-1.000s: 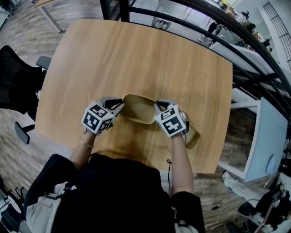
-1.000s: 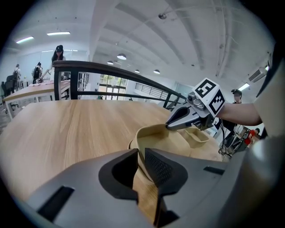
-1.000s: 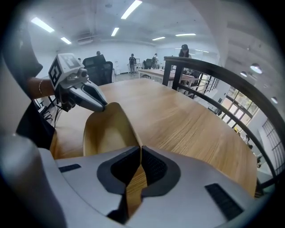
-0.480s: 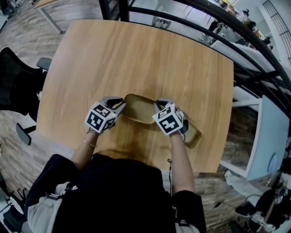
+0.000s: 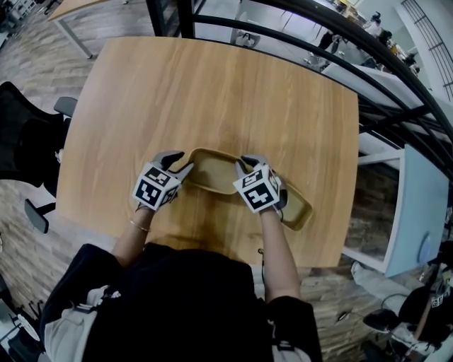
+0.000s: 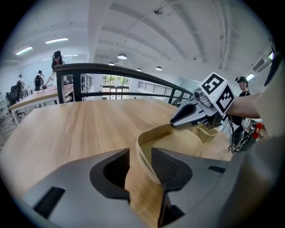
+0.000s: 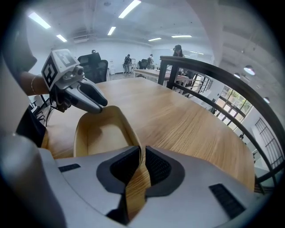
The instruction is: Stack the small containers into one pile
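On our wooden desk (image 5: 212,92), a tan container (image 5: 212,170) lies near the front edge, its right end meeting a second container (image 5: 301,211). Our right tongs (image 5: 243,164) pinch its right rim. Our left tongs (image 5: 178,162) are opening, with its left rim loose between the jaws.

A wooden table (image 5: 212,92) with rounded corners fills the middle of the head view, standing on a grey plank floor (image 5: 28,63). A black office chair (image 5: 28,141) sits at its left. A black railing (image 5: 333,49) curves past its far edge. A pale panel (image 5: 414,205) stands at the right. Distant people (image 6: 56,60) stand under ceiling lights (image 7: 133,6).
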